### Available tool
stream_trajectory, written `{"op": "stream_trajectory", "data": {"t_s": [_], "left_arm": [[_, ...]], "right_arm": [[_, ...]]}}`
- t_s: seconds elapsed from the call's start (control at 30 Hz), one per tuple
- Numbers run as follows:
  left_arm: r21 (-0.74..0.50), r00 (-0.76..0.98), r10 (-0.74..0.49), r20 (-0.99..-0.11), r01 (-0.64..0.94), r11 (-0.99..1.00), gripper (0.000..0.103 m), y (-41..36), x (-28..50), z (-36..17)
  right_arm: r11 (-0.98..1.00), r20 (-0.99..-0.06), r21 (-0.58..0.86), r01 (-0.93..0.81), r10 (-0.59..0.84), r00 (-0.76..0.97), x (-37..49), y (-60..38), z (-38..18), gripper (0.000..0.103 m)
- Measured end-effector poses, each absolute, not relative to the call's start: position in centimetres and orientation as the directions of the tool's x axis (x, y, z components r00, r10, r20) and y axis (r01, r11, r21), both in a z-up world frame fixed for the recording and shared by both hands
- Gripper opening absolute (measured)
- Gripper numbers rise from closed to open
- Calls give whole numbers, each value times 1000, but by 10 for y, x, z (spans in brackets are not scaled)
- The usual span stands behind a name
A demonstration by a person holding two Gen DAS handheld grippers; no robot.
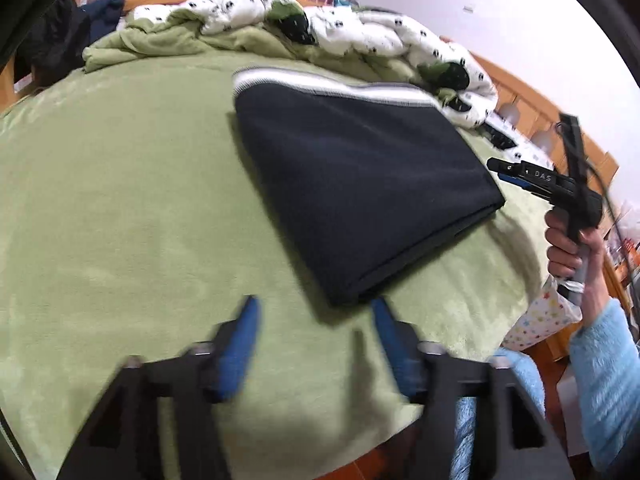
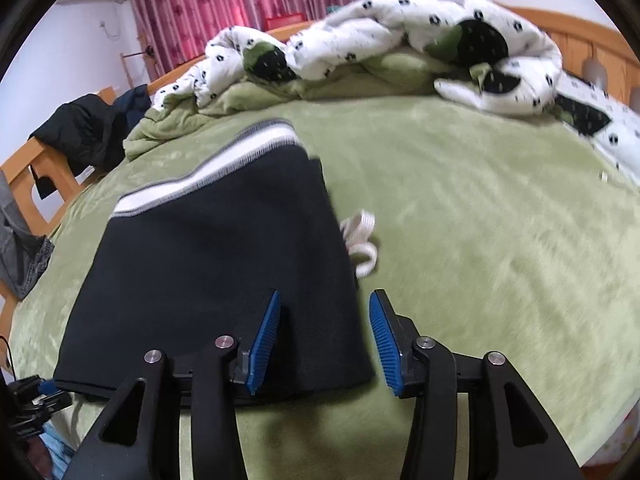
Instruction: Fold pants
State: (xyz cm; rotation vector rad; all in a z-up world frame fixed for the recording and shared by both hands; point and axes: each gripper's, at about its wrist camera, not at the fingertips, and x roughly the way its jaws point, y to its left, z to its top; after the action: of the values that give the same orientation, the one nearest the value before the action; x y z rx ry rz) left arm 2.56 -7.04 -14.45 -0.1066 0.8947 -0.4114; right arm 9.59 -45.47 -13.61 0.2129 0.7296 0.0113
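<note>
The black pants [image 1: 360, 184] lie folded into a compact rectangle on the green bed cover, with the white and grey waistband [image 1: 320, 84] at the far edge. My left gripper [image 1: 316, 308] is open and empty, just off the near corner of the pants. My right gripper [image 2: 324, 300] is open and empty, above the near right corner of the pants [image 2: 216, 276]. The white drawstring [image 2: 360, 240] pokes out at the pants' right side. The right gripper also shows in the left wrist view [image 1: 500, 168], held in a hand to the right of the pants.
A green blanket [image 2: 480, 220] covers the bed. A rumpled white and green quilt [image 2: 380, 36] lies along the far side. Dark clothes [image 2: 92, 132] hang on the wooden bed frame [image 2: 36, 168] at left. A patterned bag [image 1: 540, 320] sits beside the bed.
</note>
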Motion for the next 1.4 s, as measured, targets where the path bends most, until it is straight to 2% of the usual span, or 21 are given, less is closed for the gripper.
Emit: {"op": "stream_trajectory", "data": {"t_s": [0.13,0.3,0.4,0.47,0.53,0.6,0.77,0.8,0.83,0.9,1.0,1.1,1.13,1.17,1.27,1.4], "left_arm": [[-293,576,-384,-721,248,923,65,-53,50,-135],[-399,537,-440,-720,200,895,65,-66,124,-128],[-436,489,-464,-739,178,882,65,-77,172,-141],[-448,462,-468,-753,161,880,65,-84,194,-153],[-458,434,-473,-767,145,877,67,-89,208,-167],[-523,433,-529,-729,145,840,67,-90,216,-177],[-528,452,-542,-708,170,832,65,-107,219,-182],[-525,455,-543,-706,178,832,59,-110,219,-181],[-532,453,-550,-701,180,827,49,-108,219,-179],[-579,454,-588,-670,177,796,33,-101,220,-173],[-614,464,-607,-646,157,774,22,-90,221,-165],[-639,482,-626,-614,162,752,17,-81,214,-154],[-646,484,-633,-604,169,745,15,-78,212,-149],[-650,486,-642,-594,180,738,14,-75,210,-145],[-654,499,-657,-565,214,725,13,-62,200,-128],[-614,543,-620,-566,224,757,12,-22,185,-105]], "right_arm": [[982,-658,187,25,107,745,124,-454,-123,63],[979,-706,201,-19,158,690,186,-445,-127,66],[974,-752,224,-14,182,633,222,-448,-142,66],[963,-755,265,-42,235,612,238,-453,-154,70],[971,-776,229,-67,224,590,248,-452,-161,75],[970,-781,221,-102,238,578,253,-451,-164,75],[939,-794,331,-91,330,510,264,-459,-174,74],[909,-786,405,-95,399,472,267,-463,-179,72],[878,-768,468,-103,462,443,268,-465,-182,61],[869,-758,483,-106,475,447,265,-466,-183,61],[877,-752,474,-84,452,480,256,-462,-172,51],[883,-729,464,-70,426,536,240,-454,-149,37],[883,-720,465,-64,419,553,234,-450,-141,27],[862,-685,502,-67,444,578,225,-445,-129,23],[900,-684,433,-54,367,630,210,-414,-102,22],[872,-649,481,-86,421,633,194,-373,-88,22]]}}
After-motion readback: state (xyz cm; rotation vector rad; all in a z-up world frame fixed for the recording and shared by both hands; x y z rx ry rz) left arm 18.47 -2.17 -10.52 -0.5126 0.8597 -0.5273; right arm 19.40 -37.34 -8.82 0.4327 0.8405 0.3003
